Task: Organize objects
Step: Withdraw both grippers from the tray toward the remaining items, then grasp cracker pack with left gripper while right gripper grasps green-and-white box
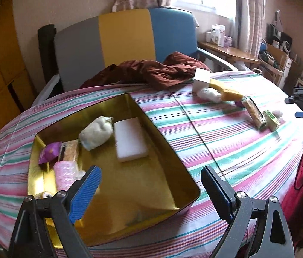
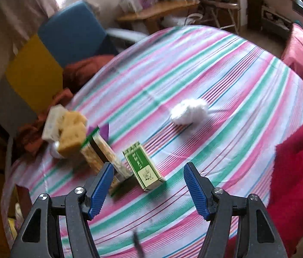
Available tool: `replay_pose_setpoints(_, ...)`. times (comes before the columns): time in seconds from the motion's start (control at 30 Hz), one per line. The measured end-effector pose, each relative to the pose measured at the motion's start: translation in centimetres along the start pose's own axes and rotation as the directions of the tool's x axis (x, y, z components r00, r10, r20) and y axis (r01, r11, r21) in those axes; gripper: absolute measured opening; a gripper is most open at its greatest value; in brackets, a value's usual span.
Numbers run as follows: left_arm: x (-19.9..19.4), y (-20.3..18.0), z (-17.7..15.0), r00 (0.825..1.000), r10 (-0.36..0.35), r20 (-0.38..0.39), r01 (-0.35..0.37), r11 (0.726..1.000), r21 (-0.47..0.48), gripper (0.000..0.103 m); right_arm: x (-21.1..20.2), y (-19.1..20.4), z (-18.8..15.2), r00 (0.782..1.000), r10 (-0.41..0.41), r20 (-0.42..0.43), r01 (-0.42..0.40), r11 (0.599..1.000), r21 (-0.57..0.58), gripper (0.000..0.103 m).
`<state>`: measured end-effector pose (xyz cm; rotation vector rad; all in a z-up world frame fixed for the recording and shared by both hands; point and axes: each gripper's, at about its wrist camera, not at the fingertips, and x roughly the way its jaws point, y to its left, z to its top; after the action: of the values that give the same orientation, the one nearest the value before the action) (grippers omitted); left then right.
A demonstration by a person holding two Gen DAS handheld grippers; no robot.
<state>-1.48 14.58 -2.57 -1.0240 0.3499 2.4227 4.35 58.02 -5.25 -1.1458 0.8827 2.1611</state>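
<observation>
A gold tin tray [image 1: 168, 148] lies on the striped tablecloth and holds a white foam block [image 1: 131, 142], a cream cloth pouch [image 1: 96, 131], a purple packet [image 1: 49, 152], a biscuit pack [image 1: 69, 152] and a pink wrapped item [image 1: 65, 174]. My left gripper [image 1: 149, 191] is open and empty above the tray's near end. My right gripper [image 2: 147, 190] is open and empty, just in front of a green box [image 2: 143, 168] and a long biscuit pack [image 2: 104, 155]. A yellow sponge [image 2: 73, 134], a white box [image 2: 52, 121] and a white crumpled ball [image 2: 190, 111] lie beyond.
A brown cloth [image 1: 149, 71] lies at the table's far edge before a grey, yellow and blue chair back [image 1: 125, 36]. A wooden side table [image 1: 228, 51] with boxes stands by the window. Red fabric [image 2: 297, 172] hangs at the right edge.
</observation>
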Motion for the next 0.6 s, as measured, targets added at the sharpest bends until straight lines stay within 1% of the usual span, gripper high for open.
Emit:
replay_pose_setpoints(0.1,0.4,-0.7,0.3,1.000,-0.015,-0.009,0.015,1.000,0.012,0.095,1.9,0.1,0.2,0.999,0.002,-0.052,-0.002,1.000,0.008,0.069)
replay_pose_setpoints(0.17,0.7,-1.0,0.4,1.000,-0.017,-0.017,0.017,1.000,0.018,0.095,3.0,-0.1,0.7,0.997,0.022,-0.080,-0.020,0.999,0.034,0.069)
replay_pose_setpoints(0.33,1.5,-1.8,0.7,0.999,-0.028,-0.033,0.029,0.999,0.032,0.095,5.3,0.1,1.0,0.992,-0.018,-0.124,0.020,1.000,0.022,0.069)
replay_pose_setpoints(0.47,2.1,-2.5,1.2,0.998,-0.040,-0.041,0.042,0.998,0.041,0.095,6.6,-0.3,0.6,0.986,0.000,-0.167,0.006,0.999,0.038,0.069)
replay_pose_setpoints(0.53,2.5,-2.9,1.5,0.998,-0.048,-0.047,0.050,0.998,0.046,0.095,6.9,-0.2,0.5,0.984,-0.004,-0.179,0.010,0.999,0.032,0.069)
replay_pose_setpoints(0.6,2.9,-3.4,1.8,0.997,-0.057,-0.052,0.059,0.997,0.054,0.095,7.7,-0.1,0.2,0.978,-0.017,-0.209,0.022,1.000,0.019,0.068)
